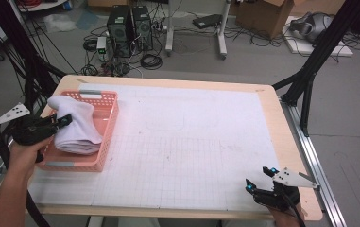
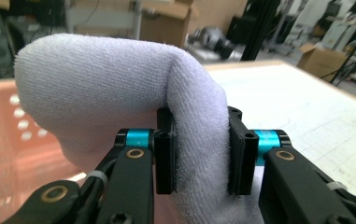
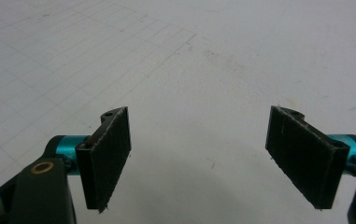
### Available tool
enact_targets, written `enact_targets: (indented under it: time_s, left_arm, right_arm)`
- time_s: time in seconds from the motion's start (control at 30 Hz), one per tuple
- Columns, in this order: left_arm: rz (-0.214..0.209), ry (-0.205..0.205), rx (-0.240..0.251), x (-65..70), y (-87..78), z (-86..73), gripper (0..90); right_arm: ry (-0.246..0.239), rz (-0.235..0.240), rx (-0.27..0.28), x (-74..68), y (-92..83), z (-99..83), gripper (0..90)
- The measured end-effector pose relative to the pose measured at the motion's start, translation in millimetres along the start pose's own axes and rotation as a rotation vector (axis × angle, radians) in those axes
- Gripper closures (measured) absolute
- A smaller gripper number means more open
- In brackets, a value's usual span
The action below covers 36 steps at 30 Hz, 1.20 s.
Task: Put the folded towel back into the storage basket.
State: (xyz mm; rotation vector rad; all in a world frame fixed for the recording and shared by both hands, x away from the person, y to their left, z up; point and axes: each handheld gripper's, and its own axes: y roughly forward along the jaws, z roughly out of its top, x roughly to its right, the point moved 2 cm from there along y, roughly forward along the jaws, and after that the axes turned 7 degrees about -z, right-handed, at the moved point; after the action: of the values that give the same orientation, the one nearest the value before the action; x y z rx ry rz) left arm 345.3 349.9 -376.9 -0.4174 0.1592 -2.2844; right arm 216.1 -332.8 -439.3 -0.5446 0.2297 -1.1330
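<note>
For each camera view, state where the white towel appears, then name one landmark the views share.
High view: white towel at left, lying in the pink basket.
Left gripper view: towel centre, between the jaws of the left hand-held gripper.
Right gripper view: not in it.
Shared landmark: gridded white mat.

The towel [image 2: 115,93] at the upper left of the left gripper view is soft white terry cloth with a nubby, matt pile. The basket [image 1: 107,124] is smooth pink perforated plastic. The counter [image 1: 281,127] has a pale wood edge under a matt white gridded paper sheet [image 1: 192,142]; the right tool [image 3: 199,158] carries rough black pads.
</note>
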Motion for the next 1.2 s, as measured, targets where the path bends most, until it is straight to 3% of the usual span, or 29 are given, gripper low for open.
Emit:
enact_targets:
  time_s: [0.17,0.27,0.47,0.77,0.93,1.07,1.2]
  left_arm:
    - [0.029,-0.047,-0.038,-4.2,-1.4,0.6,64.9]
    - [0.043,-0.097,-0.052,-6.3,-3.3,1.2,59.4]
    - [0.094,-0.139,-0.107,-7.9,-6.6,2.5,50.3]
    - [0.151,-0.136,-0.111,-9.5,-15.8,4.0,43.2]
    - [0.188,-0.125,-0.079,-8.8,-25.1,8.2,40.6]
    - [0.230,-0.079,-0.008,-3.1,-35.2,18.3,39.4]
    - [0.204,-0.056,-0.017,4.0,-30.9,20.5,39.1]
  right_arm:
    - [-0.001,0.002,-0.001,-0.7,0.0,0.2,21.4]
    - [-0.001,0.003,-0.003,-0.7,0.0,0.1,21.3]
    - [-0.006,0.004,0.001,-1.6,0.5,0.7,21.3]
    - [-0.008,0.004,0.003,-1.2,0.1,0.8,21.3]
    - [-0.009,0.003,0.003,-1.6,0.4,0.8,21.4]
    - [-0.008,0.004,0.002,-2.0,0.2,1.0,21.4]
    - [-0.008,0.006,0.003,-2.4,0.5,1.2,21.4]
